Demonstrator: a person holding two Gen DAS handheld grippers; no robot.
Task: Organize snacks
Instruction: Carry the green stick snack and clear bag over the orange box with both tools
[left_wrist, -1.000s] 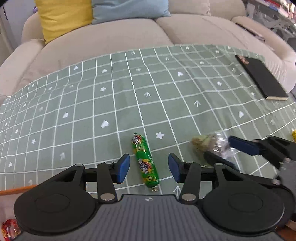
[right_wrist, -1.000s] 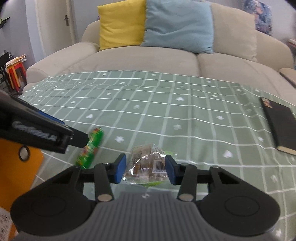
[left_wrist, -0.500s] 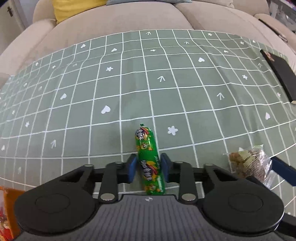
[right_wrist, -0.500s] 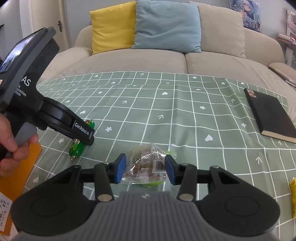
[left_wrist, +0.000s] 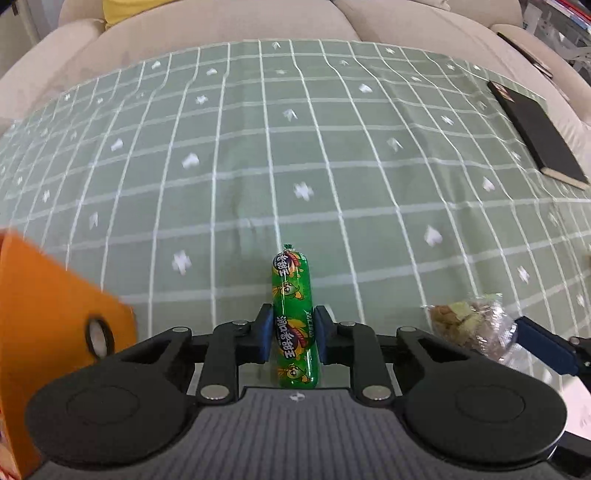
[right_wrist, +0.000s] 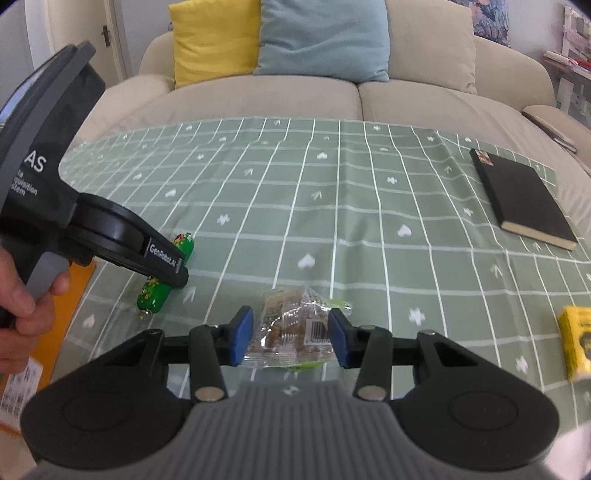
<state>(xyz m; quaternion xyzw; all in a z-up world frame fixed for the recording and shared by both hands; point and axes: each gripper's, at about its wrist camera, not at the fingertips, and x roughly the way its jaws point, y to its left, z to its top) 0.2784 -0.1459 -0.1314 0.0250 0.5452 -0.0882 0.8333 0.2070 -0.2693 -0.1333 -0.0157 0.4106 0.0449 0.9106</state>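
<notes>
My left gripper (left_wrist: 291, 338) is shut on a green sausage stick (left_wrist: 293, 317) and holds it pointing forward over the green checked tablecloth (left_wrist: 295, 147). From the right wrist view the sausage (right_wrist: 162, 284) shows under the left gripper's arm. My right gripper (right_wrist: 291, 339) is shut on a clear packet of brown snacks (right_wrist: 291, 332) and holds it just above the cloth. The packet also shows at the right of the left wrist view (left_wrist: 469, 325).
An orange box (left_wrist: 44, 332) stands at the near left. A black notebook (right_wrist: 521, 199) lies at the far right. A yellow packet (right_wrist: 576, 339) lies at the right edge. A beige sofa (right_wrist: 295, 92) with cushions runs behind the table.
My left gripper closed on the green sausage and lifted it off the cloth, swinging left so the orange box came into view. My right gripper kept holding the snack packet.
</notes>
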